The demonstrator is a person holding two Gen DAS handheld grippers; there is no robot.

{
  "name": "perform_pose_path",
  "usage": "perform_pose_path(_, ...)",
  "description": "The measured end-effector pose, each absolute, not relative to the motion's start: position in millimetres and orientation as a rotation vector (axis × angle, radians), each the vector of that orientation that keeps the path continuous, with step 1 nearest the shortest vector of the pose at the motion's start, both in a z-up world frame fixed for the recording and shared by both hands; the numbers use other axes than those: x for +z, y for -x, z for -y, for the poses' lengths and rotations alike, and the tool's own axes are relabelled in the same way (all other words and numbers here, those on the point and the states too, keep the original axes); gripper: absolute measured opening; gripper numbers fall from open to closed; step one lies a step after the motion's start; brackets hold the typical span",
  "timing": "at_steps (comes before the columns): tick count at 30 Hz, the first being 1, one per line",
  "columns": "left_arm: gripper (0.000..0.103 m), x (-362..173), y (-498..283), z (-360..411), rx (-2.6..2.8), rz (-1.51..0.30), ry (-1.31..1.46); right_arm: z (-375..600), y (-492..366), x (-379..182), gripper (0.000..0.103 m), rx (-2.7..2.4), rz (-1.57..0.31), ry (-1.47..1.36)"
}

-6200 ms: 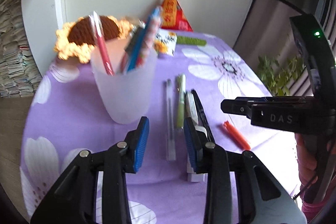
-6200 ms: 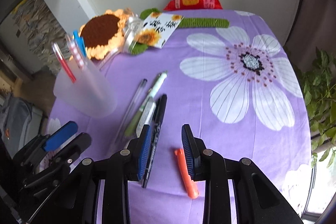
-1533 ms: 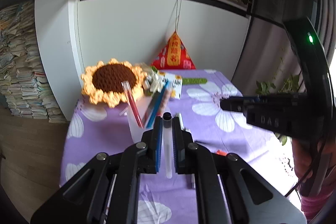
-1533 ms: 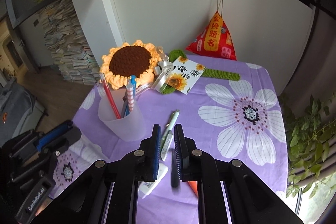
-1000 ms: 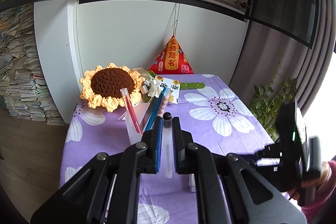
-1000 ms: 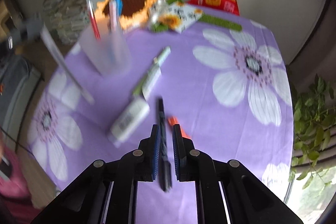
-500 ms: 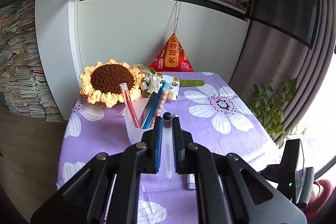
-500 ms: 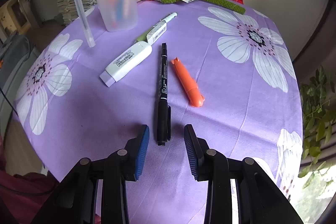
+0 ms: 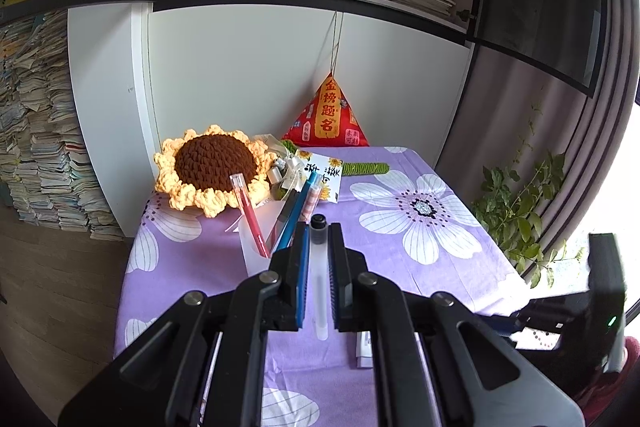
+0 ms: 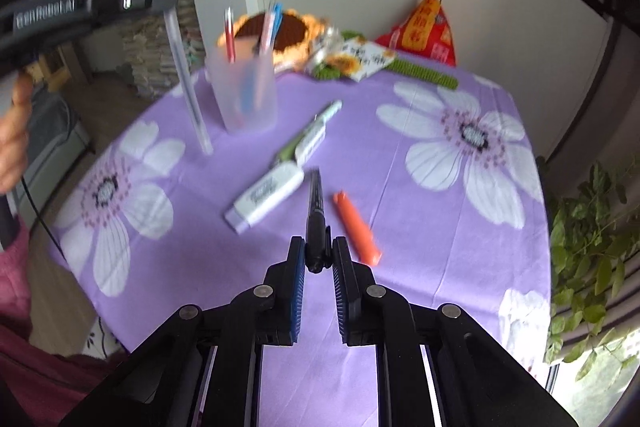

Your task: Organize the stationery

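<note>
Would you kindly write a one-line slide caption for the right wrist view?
Right gripper clamps the black marker above the purple floral tablecloth, beside the orange pen.

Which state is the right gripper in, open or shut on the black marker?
Shut on it: the right gripper has just closed, and its pads pinch the black marker's end.

The left gripper (image 9: 319, 267) is clamped on a clear pen (image 9: 320, 291), held up above the cup (image 10: 244, 95). The right gripper (image 10: 318, 259) has just been closing and pinches the black marker (image 10: 315, 215) by its near end (tilted down), nearer than the cup.
</note>
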State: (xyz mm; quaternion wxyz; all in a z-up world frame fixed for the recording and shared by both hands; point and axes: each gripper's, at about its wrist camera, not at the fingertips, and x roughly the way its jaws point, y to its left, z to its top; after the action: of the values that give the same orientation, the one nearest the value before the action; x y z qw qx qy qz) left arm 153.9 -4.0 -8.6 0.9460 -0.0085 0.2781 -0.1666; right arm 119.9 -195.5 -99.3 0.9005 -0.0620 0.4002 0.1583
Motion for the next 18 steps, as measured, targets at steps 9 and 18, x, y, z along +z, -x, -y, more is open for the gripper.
perform_pose_path(9,0.007,-6.8,-154.9,3.8,-0.334,-0.561,0.013,196.7,-141.8,-52.2,0.012,0.332,-0.713,0.065)
perform_pose_path(18,0.007,-0.5,-157.4,-2.7,-0.324,-0.551,0.018,184.7,-156.9,-35.1,0.011,0.346,-0.687,0.063)
